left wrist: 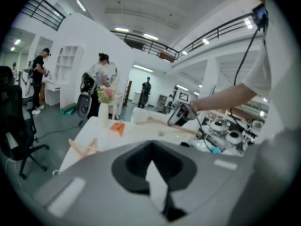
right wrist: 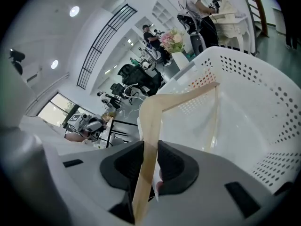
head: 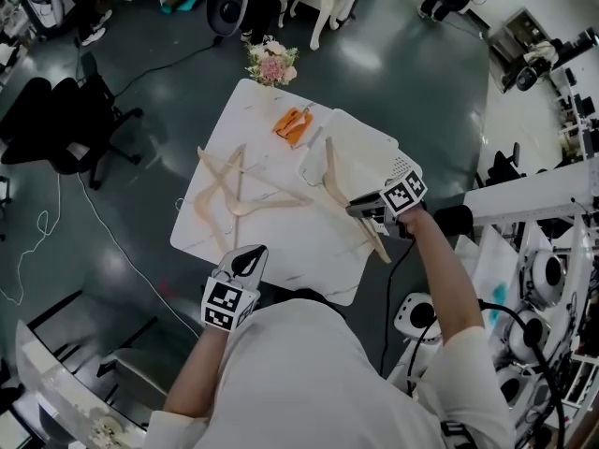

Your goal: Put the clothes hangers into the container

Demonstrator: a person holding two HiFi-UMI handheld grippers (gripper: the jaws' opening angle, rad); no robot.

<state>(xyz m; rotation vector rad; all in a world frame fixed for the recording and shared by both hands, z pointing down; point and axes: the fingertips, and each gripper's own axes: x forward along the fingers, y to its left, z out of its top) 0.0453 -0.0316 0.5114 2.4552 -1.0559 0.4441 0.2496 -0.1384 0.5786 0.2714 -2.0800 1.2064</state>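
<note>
My right claw [right wrist: 146, 171] is clamped on one arm of a wooden hanger [right wrist: 157, 108], which runs up between the jaws. The hanger's bend and far arm hang over the white basket [right wrist: 268, 102], apparently just inside its near rim. In the head view the other end juts back past the claw, beyond the table [head: 281, 251] edge.

My worry is the grip. I hold a thin arm well off the middle, so the hanger could swivel in the jaws as I tip it down. That long tail might also catch the rim, leaving the hanger propped across the basket rather than inside it. The basket sits at the table's corner, so a hard push could slide it towards the edge.

My left claw [head: 245, 267] has its jaws together on nothing, and it hangs at the near table edge. Two more hangers [head: 234, 195] lie crossed on the tabletop. They lie ahead of the left claw, left of the basket and well apart from the right claw.
</note>
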